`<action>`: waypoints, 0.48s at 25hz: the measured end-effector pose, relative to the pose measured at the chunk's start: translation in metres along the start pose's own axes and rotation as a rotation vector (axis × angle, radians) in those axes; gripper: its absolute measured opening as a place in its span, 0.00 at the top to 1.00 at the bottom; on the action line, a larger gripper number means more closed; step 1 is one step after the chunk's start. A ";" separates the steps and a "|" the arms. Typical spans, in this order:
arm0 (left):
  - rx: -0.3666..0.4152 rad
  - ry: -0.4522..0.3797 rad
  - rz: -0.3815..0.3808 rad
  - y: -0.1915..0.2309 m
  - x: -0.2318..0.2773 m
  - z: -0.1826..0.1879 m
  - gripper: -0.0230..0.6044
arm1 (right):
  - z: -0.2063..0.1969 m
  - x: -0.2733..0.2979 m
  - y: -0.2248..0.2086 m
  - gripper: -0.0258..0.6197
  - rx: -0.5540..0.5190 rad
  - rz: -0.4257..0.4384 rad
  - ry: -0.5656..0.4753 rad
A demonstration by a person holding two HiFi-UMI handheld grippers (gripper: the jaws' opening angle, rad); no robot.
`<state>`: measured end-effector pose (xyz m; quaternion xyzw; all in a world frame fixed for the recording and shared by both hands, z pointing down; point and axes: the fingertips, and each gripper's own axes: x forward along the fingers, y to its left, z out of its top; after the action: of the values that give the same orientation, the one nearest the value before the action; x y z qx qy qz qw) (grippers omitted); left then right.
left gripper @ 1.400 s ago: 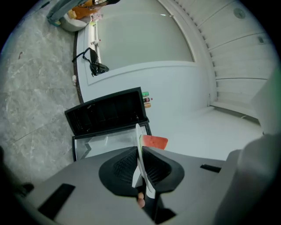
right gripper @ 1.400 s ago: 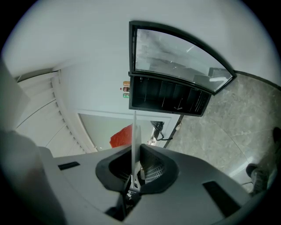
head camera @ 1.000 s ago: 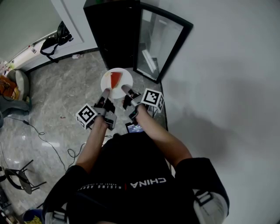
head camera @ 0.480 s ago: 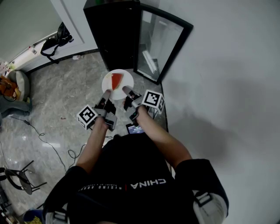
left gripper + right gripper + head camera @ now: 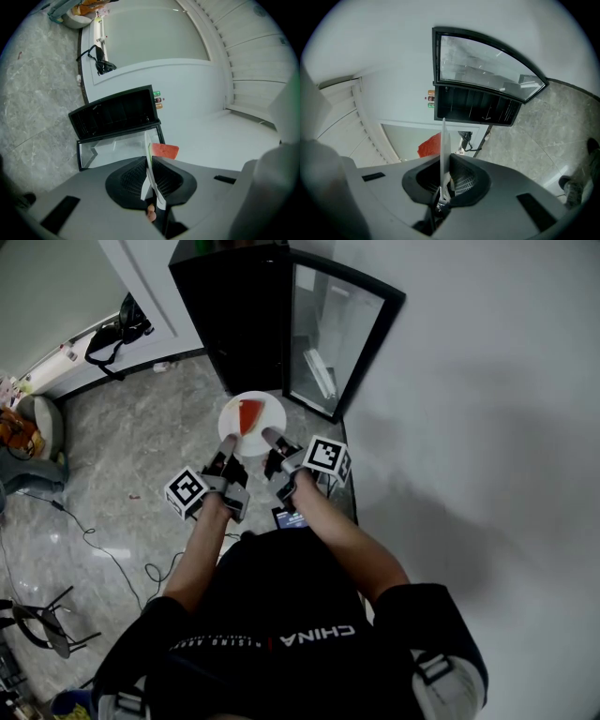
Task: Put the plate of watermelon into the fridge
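A white plate (image 5: pixel 265 410) with a red watermelon slice (image 5: pixel 248 414) hangs in front of the open black fridge (image 5: pixel 242 310). My left gripper (image 5: pixel 226 441) is shut on the plate's near-left rim and my right gripper (image 5: pixel 269 435) on its near-right rim. In the left gripper view the plate (image 5: pixel 150 165) shows edge-on between the jaws, with the watermelon (image 5: pixel 164 150) past it. In the right gripper view the plate's rim (image 5: pixel 443 150) stands upright in the jaws, the slice (image 5: pixel 430 146) to its left. The fridge's glass door (image 5: pixel 330 334) is swung open to the right.
A white wall (image 5: pixel 487 409) runs along the right, close to the open door. A dark bag (image 5: pixel 117 326) lies by the baseboard at the back left. Cables (image 5: pixel 98 545) trail over the marble floor, and a chair leg frame (image 5: pixel 42 624) stands at the lower left.
The plate and both grippers have hardly shifted. The view has moved slightly, so the fridge sits a little further left in the picture.
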<state>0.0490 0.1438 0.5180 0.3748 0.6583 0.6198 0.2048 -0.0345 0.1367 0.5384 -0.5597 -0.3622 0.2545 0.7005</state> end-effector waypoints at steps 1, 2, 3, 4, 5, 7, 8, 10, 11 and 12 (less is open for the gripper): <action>-0.001 0.003 -0.004 -0.005 0.000 -0.002 0.90 | 0.001 -0.003 0.003 0.92 -0.002 -0.001 -0.002; -0.002 0.005 -0.004 -0.008 0.000 -0.005 0.90 | 0.002 -0.008 0.006 0.92 -0.004 -0.002 -0.003; -0.003 0.006 -0.002 -0.012 -0.001 -0.008 0.90 | 0.003 -0.011 0.009 0.91 -0.007 -0.004 -0.003; -0.005 0.005 0.001 -0.016 -0.002 -0.009 0.90 | 0.003 -0.014 0.013 0.91 -0.010 -0.005 -0.001; -0.008 0.005 0.004 -0.020 -0.002 -0.007 0.90 | 0.003 -0.015 0.019 0.91 -0.014 -0.008 0.002; -0.009 0.003 0.006 -0.031 -0.004 0.001 0.90 | 0.001 -0.011 0.033 0.91 -0.020 -0.014 0.008; -0.007 0.002 0.006 -0.035 -0.005 0.004 0.90 | 0.000 -0.010 0.038 0.91 -0.021 -0.014 0.012; 0.001 0.000 0.004 -0.040 -0.005 0.005 0.90 | 0.000 -0.009 0.042 0.92 -0.016 -0.010 0.022; 0.007 0.001 0.003 -0.041 -0.004 0.004 0.90 | 0.000 -0.010 0.042 0.92 -0.011 -0.008 0.026; 0.013 0.003 0.003 -0.042 -0.004 0.004 0.90 | 0.001 -0.010 0.042 0.92 -0.009 -0.006 0.029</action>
<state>0.0436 0.1455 0.4756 0.3761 0.6622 0.6163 0.2003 -0.0392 0.1396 0.4952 -0.5653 -0.3548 0.2424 0.7041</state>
